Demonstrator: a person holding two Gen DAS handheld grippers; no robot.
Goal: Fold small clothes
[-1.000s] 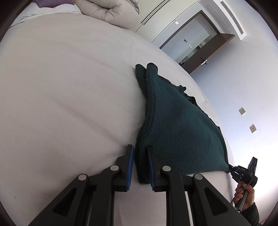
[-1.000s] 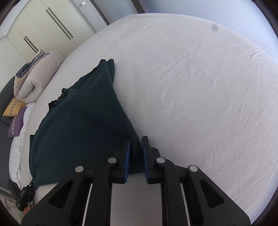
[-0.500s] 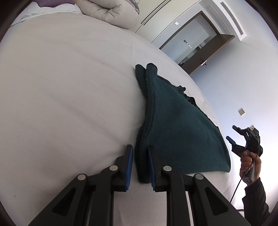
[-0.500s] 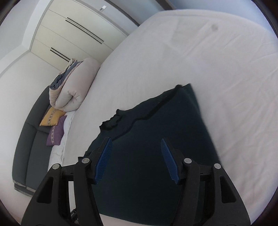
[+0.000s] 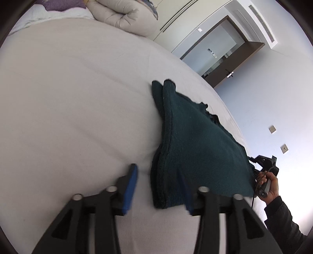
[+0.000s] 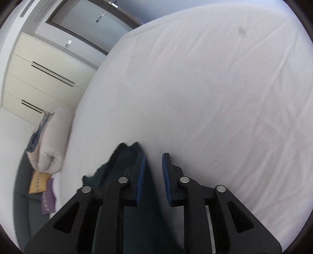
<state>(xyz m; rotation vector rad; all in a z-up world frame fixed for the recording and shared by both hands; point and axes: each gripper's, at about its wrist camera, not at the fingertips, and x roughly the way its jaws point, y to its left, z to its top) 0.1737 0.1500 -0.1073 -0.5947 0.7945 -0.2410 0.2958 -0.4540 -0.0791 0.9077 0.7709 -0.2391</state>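
Observation:
A dark green fleece garment (image 5: 195,140) lies folded on the white bed sheet (image 5: 68,107). My left gripper (image 5: 158,176) is open, its blue pads on either side of the garment's near folded corner, not pinching it. In the right wrist view my right gripper (image 6: 153,172) is open and empty, held above the garment's (image 6: 125,172) far edge, which shows under and left of the fingers. The right gripper in the person's hand also shows in the left wrist view (image 5: 264,166), at the garment's right corner.
A rolled beige duvet (image 5: 125,17) lies at the head of the bed, also in the right wrist view (image 6: 50,140), with yellow and purple pillows (image 6: 41,187) beside it. Cream wardrobes (image 6: 39,78) and a doorway (image 5: 221,50) stand beyond the bed.
My left gripper has opened and let go of the garment's corner. My right gripper, open since half a second ago, has narrowed its jaws and swung to look across the bed.

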